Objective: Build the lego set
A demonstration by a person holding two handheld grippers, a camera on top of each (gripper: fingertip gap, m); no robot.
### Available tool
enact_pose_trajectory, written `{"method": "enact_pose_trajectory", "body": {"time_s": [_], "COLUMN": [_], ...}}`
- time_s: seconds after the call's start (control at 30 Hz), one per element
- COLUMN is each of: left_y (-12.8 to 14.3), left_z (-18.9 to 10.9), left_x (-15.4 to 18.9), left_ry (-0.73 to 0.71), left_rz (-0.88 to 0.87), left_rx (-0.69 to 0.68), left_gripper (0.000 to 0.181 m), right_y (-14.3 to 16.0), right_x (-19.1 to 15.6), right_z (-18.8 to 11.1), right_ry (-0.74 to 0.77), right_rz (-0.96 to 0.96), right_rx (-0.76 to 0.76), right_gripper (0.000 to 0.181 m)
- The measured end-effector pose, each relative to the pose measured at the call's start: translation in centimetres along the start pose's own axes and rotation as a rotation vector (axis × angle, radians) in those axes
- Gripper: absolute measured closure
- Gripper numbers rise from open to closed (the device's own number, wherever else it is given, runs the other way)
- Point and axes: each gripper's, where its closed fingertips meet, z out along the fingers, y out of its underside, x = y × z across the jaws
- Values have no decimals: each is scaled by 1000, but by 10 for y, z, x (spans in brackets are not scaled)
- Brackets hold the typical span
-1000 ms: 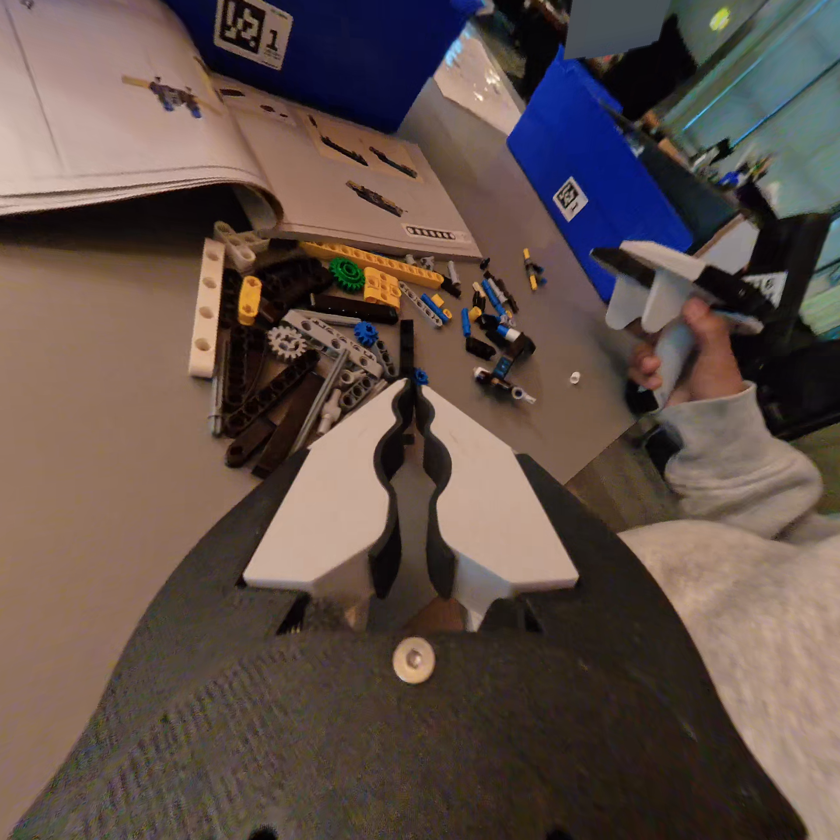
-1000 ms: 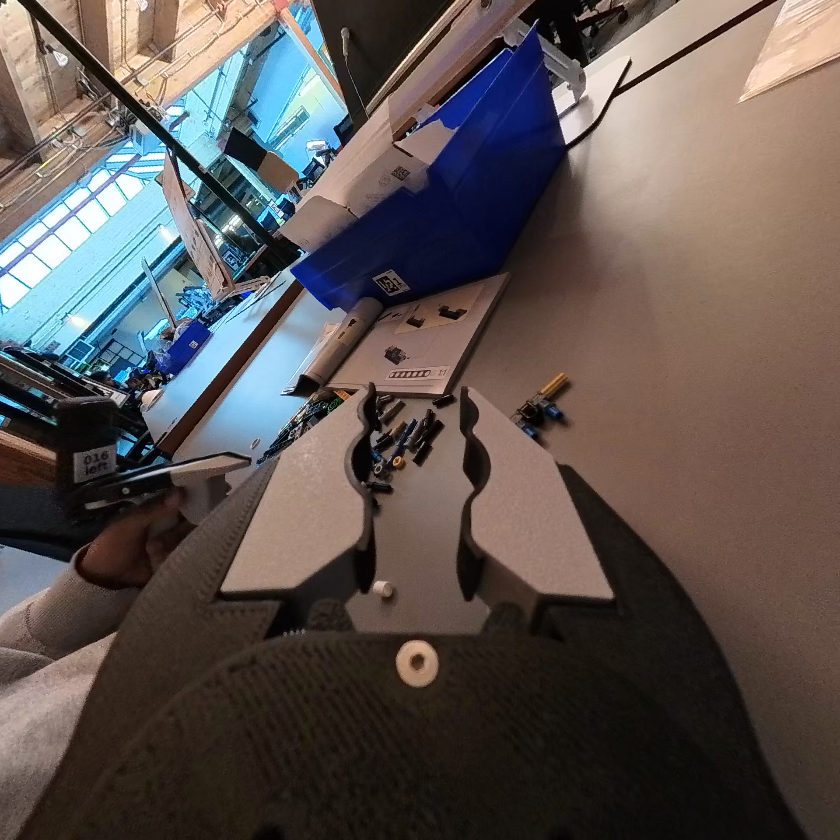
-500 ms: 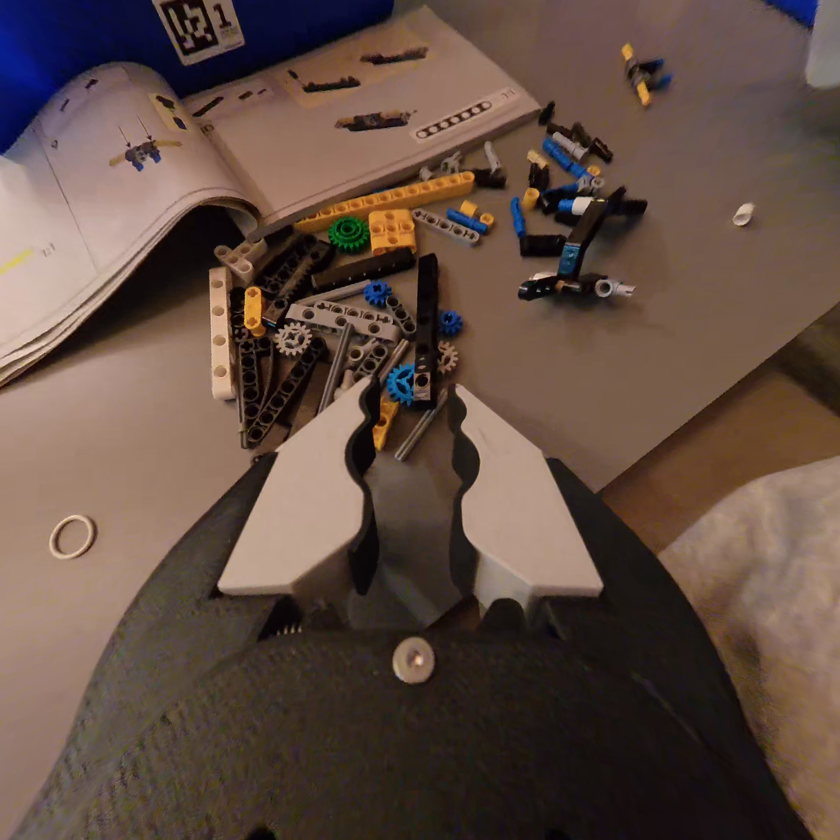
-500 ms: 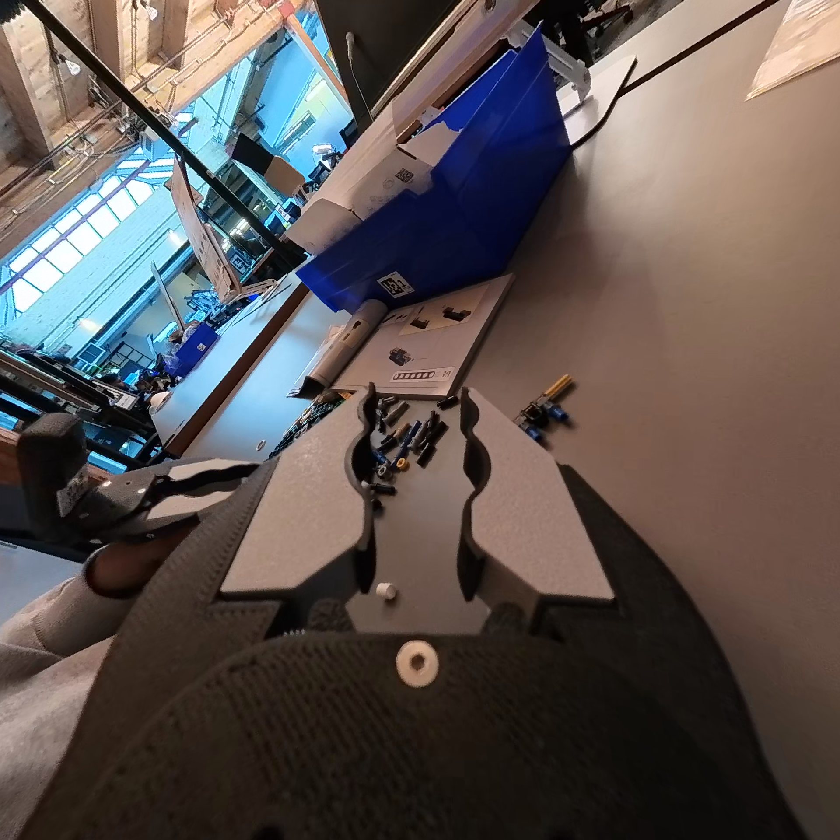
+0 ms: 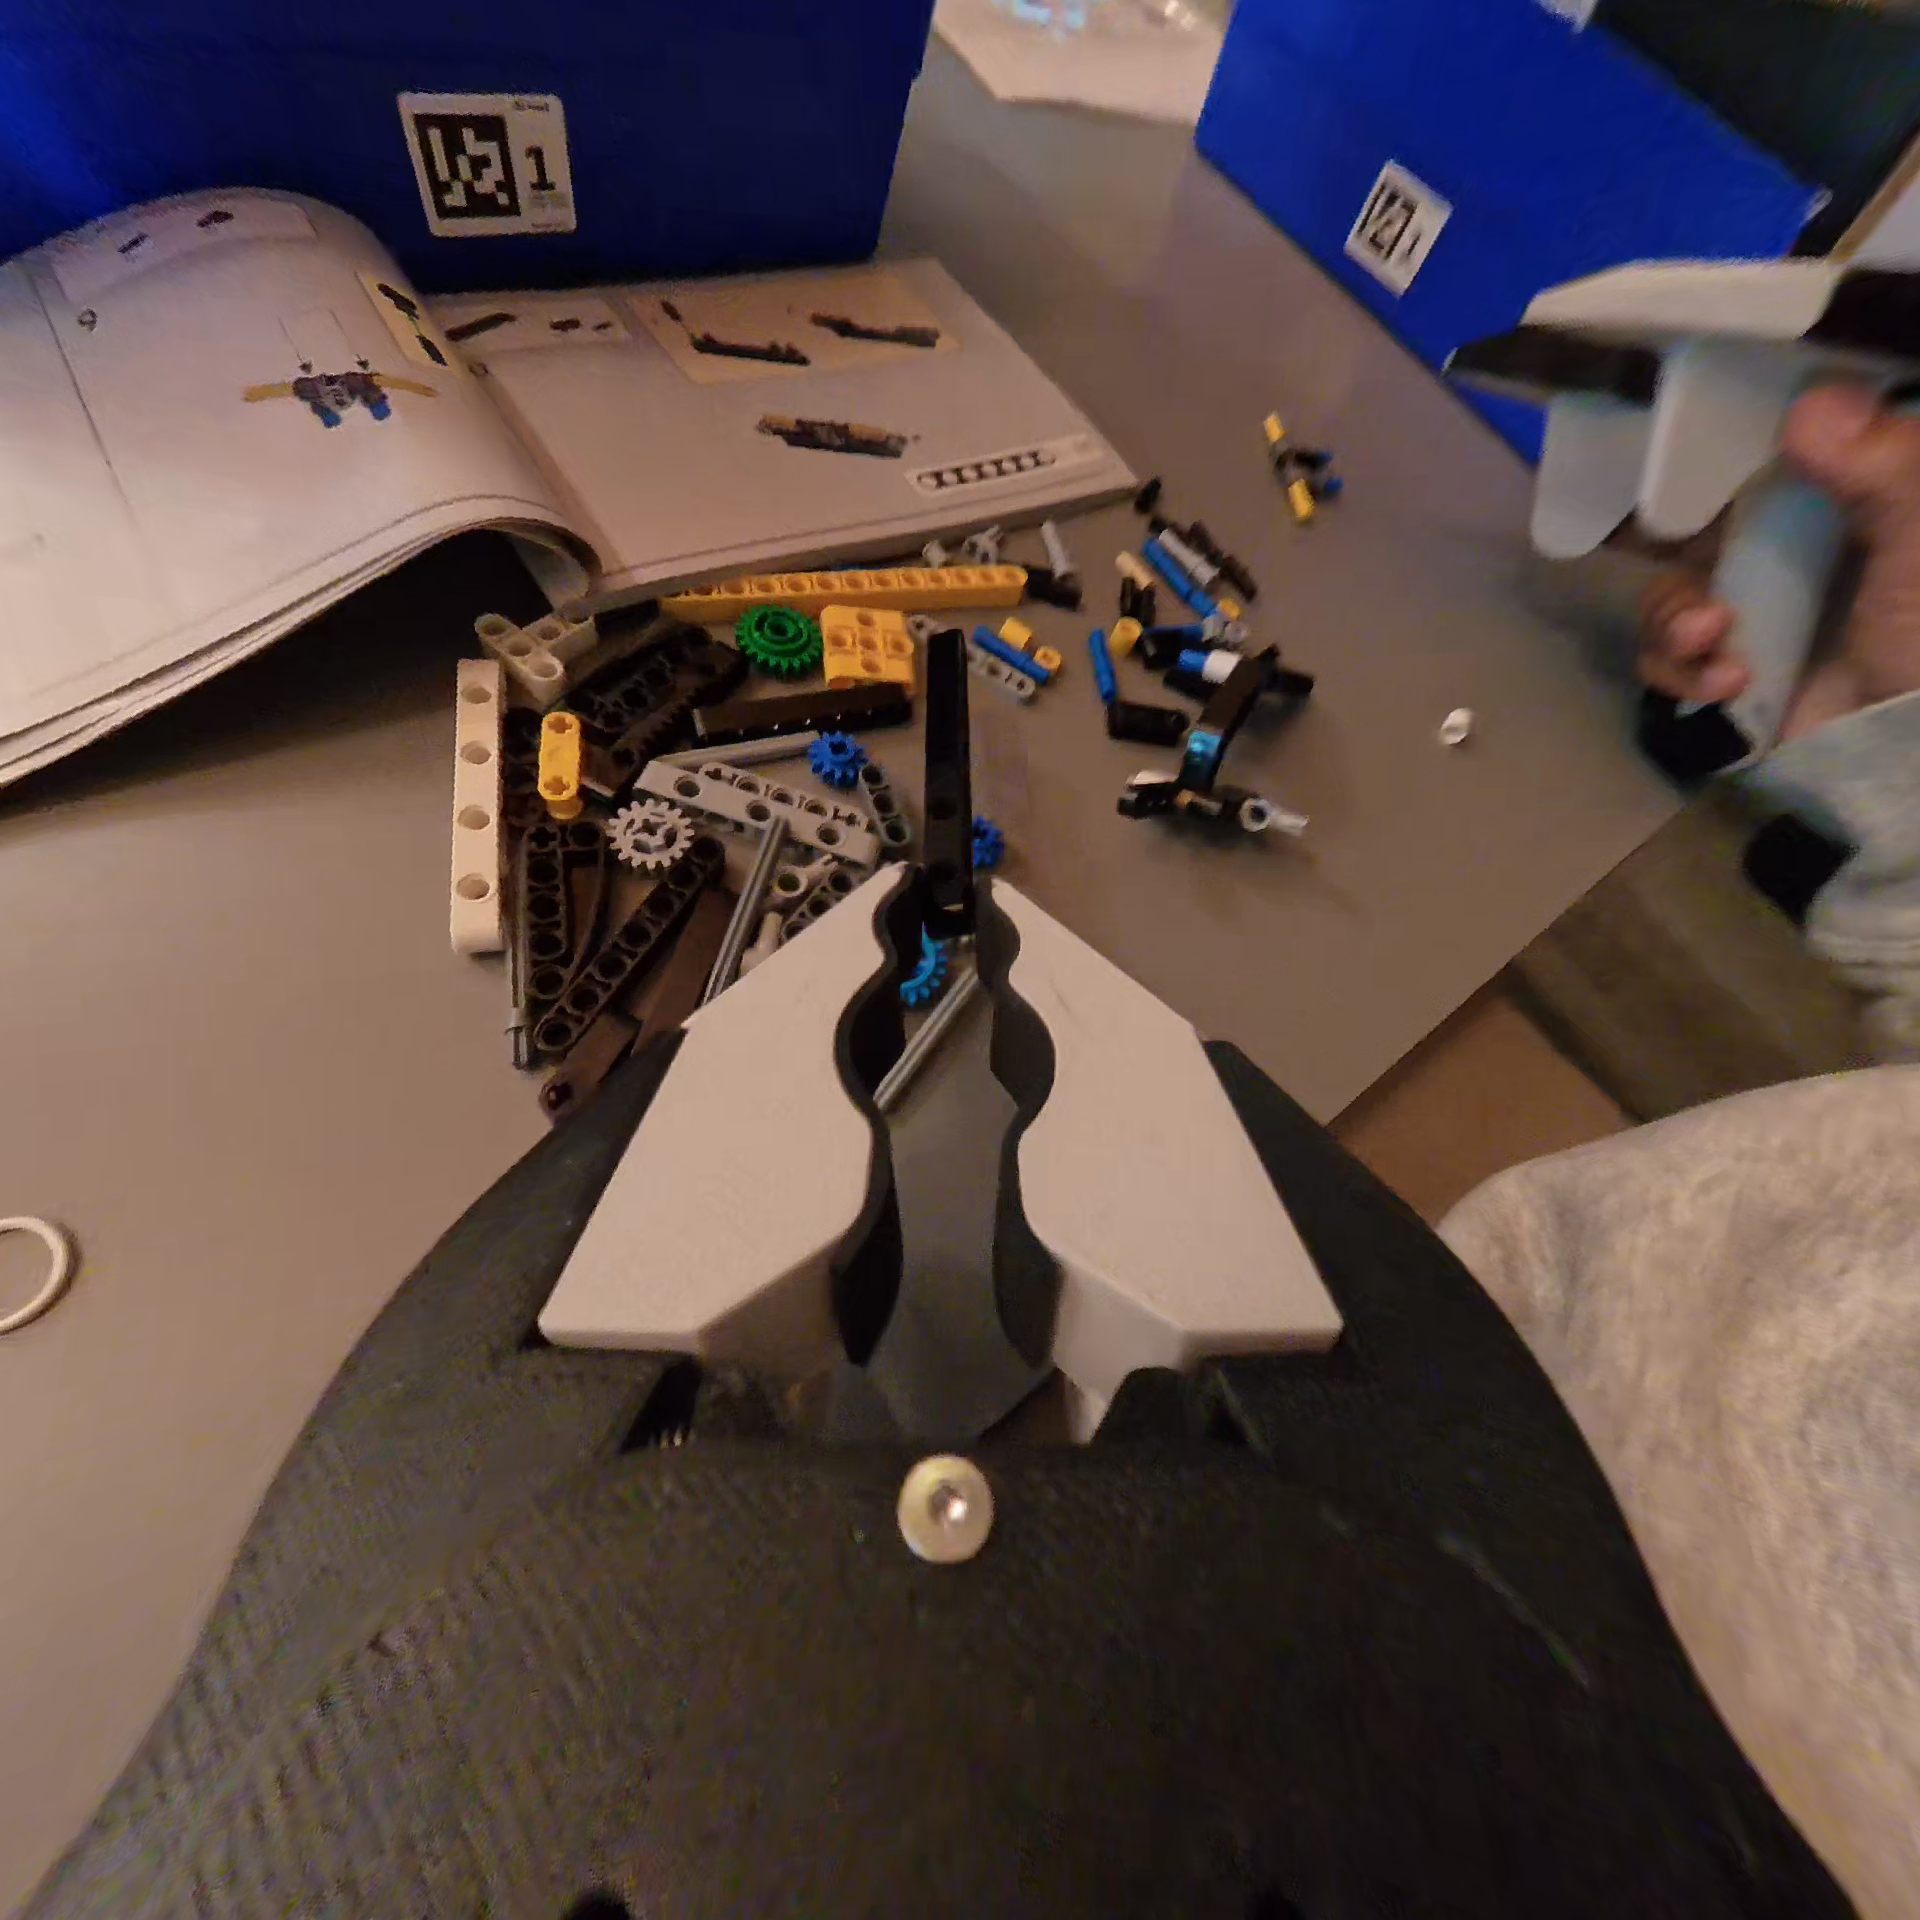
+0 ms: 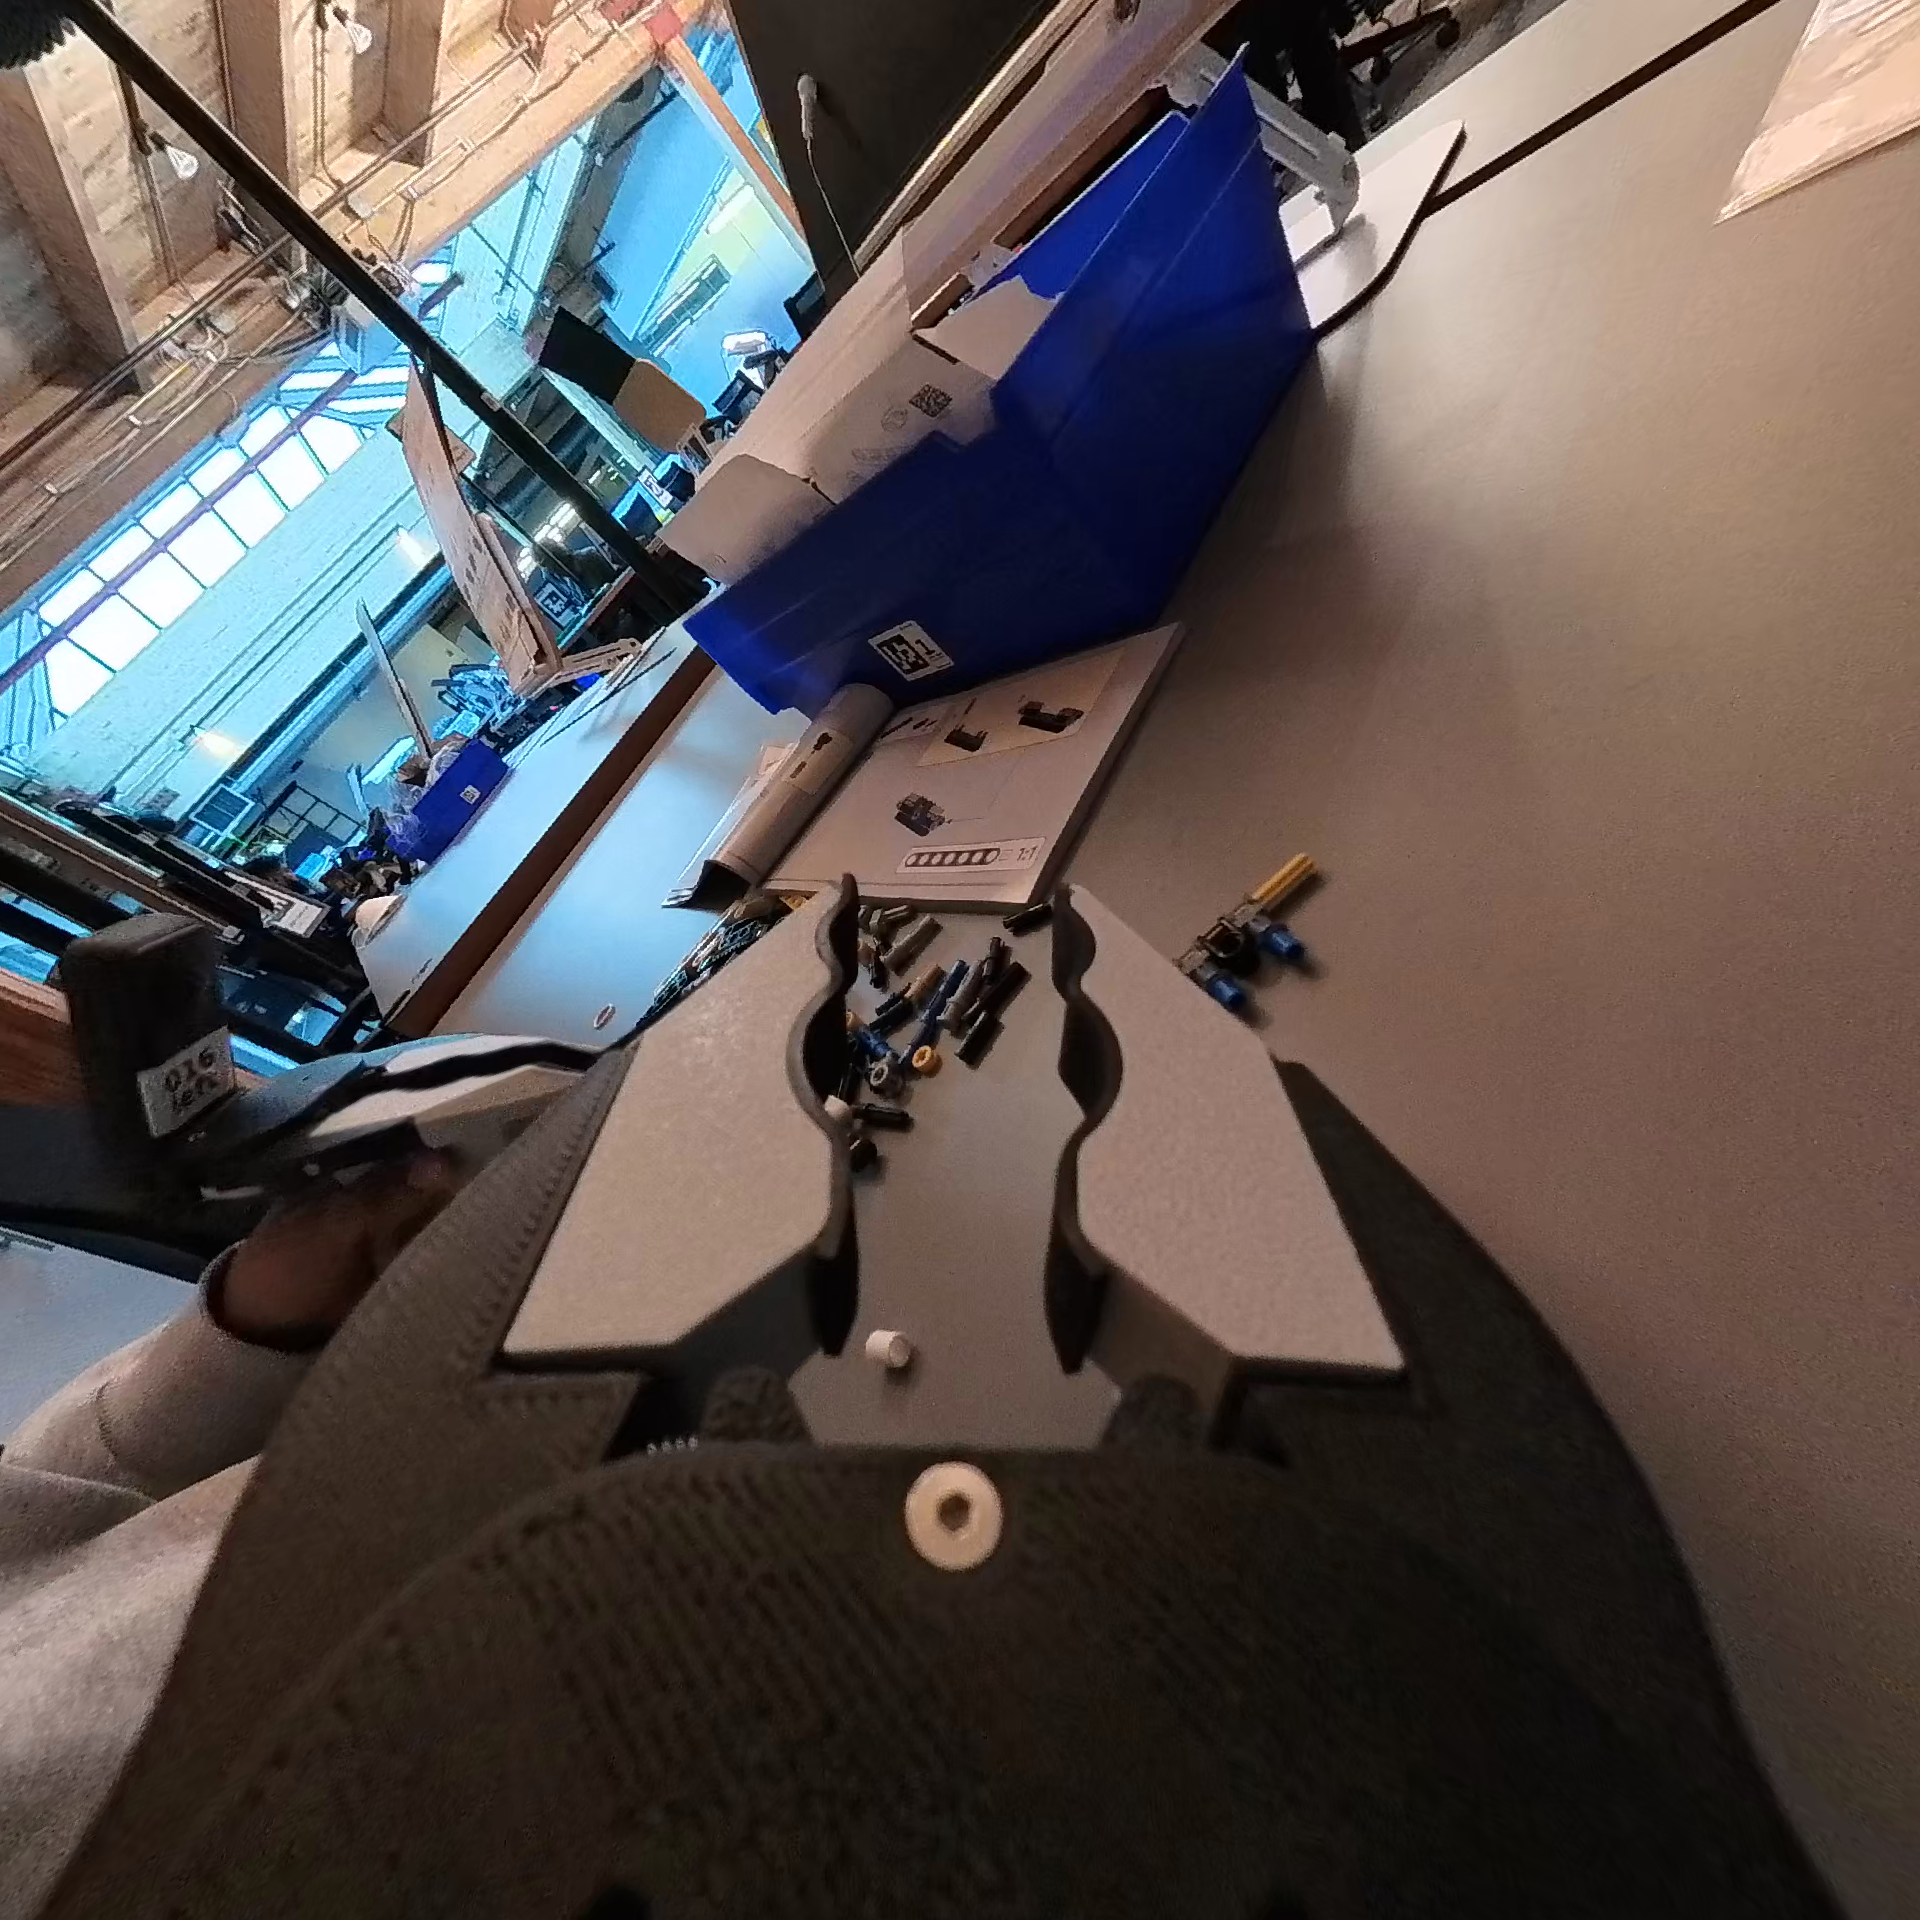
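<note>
Left wrist view: left gripper (image 5: 948,902) clenched on long black holed beam (image 5: 945,769), above loose plastic lego pieces (image 5: 665,790) on grey table (image 5: 239,987); open instruction booklet (image 5: 436,436), marker-tagged blue bin (image 5: 665,135) behind | Right wrist view: right gripper (image 6: 951,914) spread apart, nothing held, facing small scattered pins (image 6: 925,1023); workshop windows beyond.

Dim, warm table; bright daylight beyond

Windows (image 6: 156,613) glare blue far left in the right wrist view. The right gripper (image 5: 1704,416) is motion-blurred; the booklet (image 5: 312,416) casts shadow; wide-angle edges bend.
</note>
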Motion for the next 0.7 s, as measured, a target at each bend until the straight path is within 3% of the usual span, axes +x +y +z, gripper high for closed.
{"method": "enact_pose_trajectory", "body": {"time_s": [0.03, 0.33, 0.7], "left_y": [-3, -25, -29], "left_z": [-1, -7, -8], "left_x": [1, 10, 9], "left_ry": [30, 319, 343], "left_rz": [-30, -349, -377], "left_rx": [15, 108, 124], "left_gripper": [173, 173, 173], "right_y": [0, 1, 1], "right_x": [0, 0, 1], "right_z": [0, 1, 1], "right_ry": [0, 3, 3], "right_rz": [0, -2, 7], "right_rx": [-1, -4, -7], "right_gripper": [146, 146, 146]}}
